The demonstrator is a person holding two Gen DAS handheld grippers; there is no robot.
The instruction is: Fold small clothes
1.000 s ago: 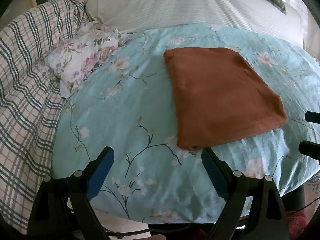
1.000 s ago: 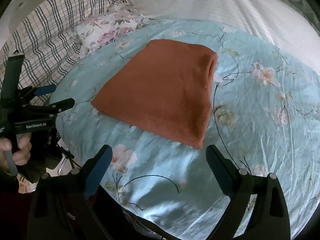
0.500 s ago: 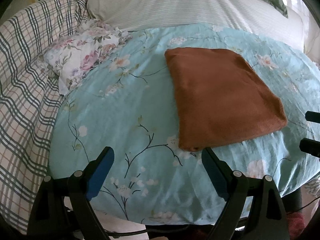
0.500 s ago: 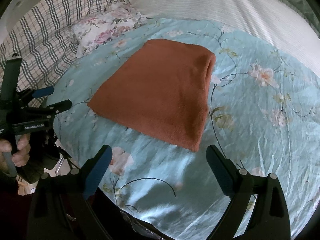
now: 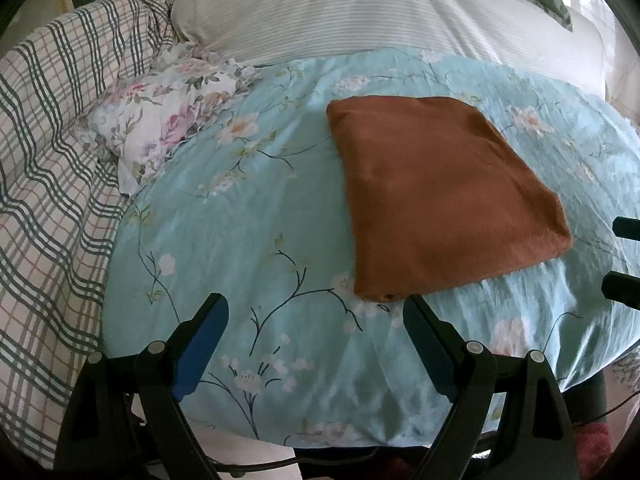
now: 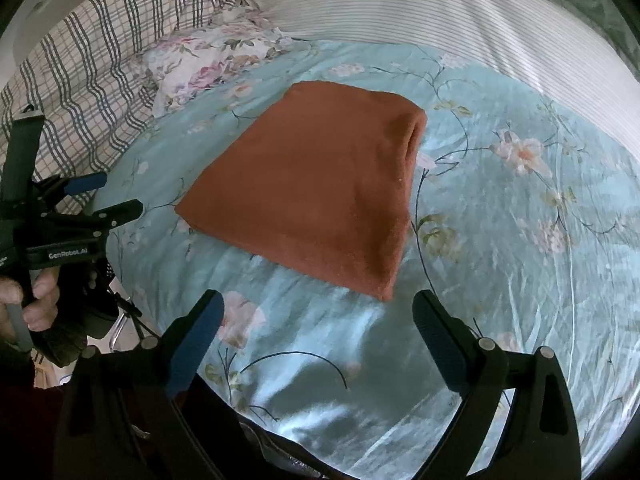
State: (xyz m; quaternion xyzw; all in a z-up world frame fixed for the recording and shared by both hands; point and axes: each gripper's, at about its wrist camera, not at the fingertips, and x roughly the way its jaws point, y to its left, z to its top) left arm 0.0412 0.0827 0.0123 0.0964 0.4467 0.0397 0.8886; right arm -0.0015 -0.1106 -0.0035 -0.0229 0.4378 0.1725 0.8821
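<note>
Floral turquoise bedsheet (image 5: 248, 240) | folded rust-brown cloth (image 5: 440, 200) laid flat | left gripper (image 5: 316, 320) spread, empty | right gripper (image 6: 316, 316) spread, empty, cut off at the left view's edge

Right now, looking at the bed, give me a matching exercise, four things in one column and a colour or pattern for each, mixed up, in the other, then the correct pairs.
Things:
1. folded cloth
2. bedspread
3. blanket
4. small pillow

Descriptions:
A. plaid checks
B. rust brown, plain
C. white with pink roses
D. light teal with blossom branches

Pairs: 1-B, 2-D, 3-A, 4-C
</note>
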